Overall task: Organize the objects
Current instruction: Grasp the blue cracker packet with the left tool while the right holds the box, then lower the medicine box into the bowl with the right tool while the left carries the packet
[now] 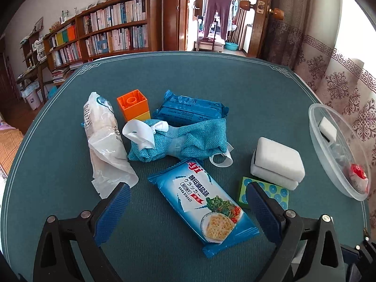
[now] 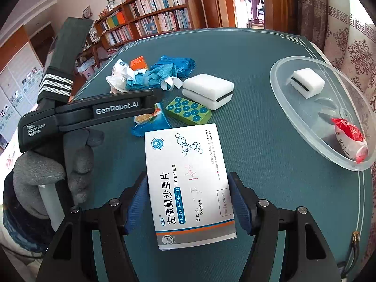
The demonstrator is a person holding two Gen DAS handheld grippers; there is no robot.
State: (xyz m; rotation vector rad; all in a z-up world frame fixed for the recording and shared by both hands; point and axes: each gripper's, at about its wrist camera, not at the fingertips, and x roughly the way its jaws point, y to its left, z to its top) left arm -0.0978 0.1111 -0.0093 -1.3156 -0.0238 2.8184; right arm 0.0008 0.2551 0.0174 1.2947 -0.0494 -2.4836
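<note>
My right gripper (image 2: 188, 183) is shut on a white medicine box (image 2: 188, 183) and holds it above the green table (image 2: 258, 141). My left gripper (image 1: 188, 197) is open and empty over a blue soda-biscuit packet (image 1: 204, 202); the left gripper also shows in the right wrist view (image 2: 94, 112). Behind lie a blue cloth bundle (image 1: 183, 141), a dark blue packet (image 1: 190, 108), a white plastic-wrapped pack (image 1: 105, 136), an orange and yellow block (image 1: 134, 104), a white sponge (image 1: 277, 162) and a green dotted block (image 1: 265, 193). The clear bowl (image 2: 293, 122) holds a small white sponge (image 2: 307, 82) and a red packet (image 2: 350, 138).
The bowl (image 1: 329, 155) sits at the table's right edge, near a patterned curtain (image 1: 340, 82). A bookshelf (image 1: 105, 37) and an open doorway (image 1: 218, 18) stand beyond the far edge.
</note>
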